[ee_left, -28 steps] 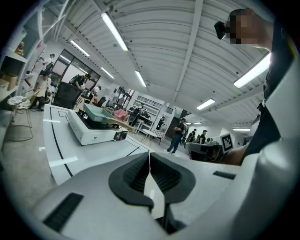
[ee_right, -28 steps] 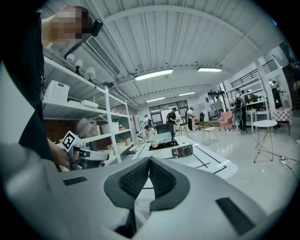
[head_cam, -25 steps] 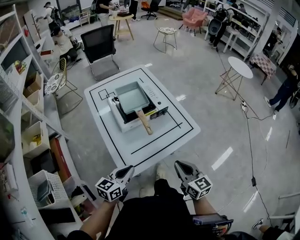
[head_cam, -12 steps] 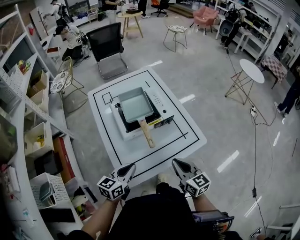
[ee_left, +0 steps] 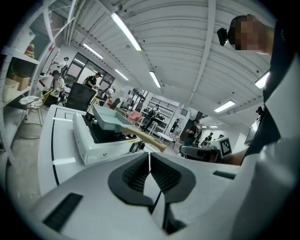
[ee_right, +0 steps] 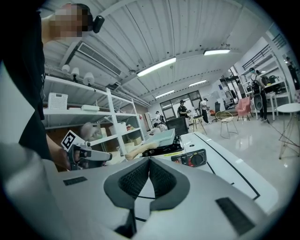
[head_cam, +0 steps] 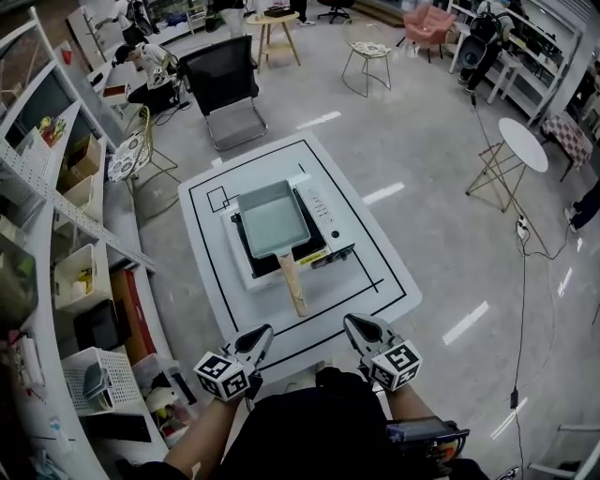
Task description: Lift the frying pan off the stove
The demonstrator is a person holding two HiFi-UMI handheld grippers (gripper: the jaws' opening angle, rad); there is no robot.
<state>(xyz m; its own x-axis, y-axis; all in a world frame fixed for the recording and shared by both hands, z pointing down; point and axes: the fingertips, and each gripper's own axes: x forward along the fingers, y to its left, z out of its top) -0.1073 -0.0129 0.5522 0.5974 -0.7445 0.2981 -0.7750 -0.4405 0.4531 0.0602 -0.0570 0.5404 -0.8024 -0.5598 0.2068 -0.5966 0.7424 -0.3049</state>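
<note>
The table (head_cam: 375, 277), with its stove (head_cam: 316, 210) and pan (head_cam: 272, 217), has drawn closer to both pairs of jaws, just ahead now.

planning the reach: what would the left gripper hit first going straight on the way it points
Probably the frying pan's wooden handle, just beyond the left gripper's shut fingers; depth is unclear.

White tabletop (head_cam: 366, 272) with black line markings, mid-floor. Black office chair (head_cam: 223, 80) just behind it, wooden side table (head_cam: 275, 19) and wire stool (head_cam: 367, 52) further back, pink armchair (head_cam: 428, 21) top right. Round white table (head_cam: 522, 143) well off right, cable (head_cam: 521, 281) on the floor near it. Shelving (head_cam: 56, 202) with boxes along the left, white basket (head_cam: 94, 375) low down
</note>
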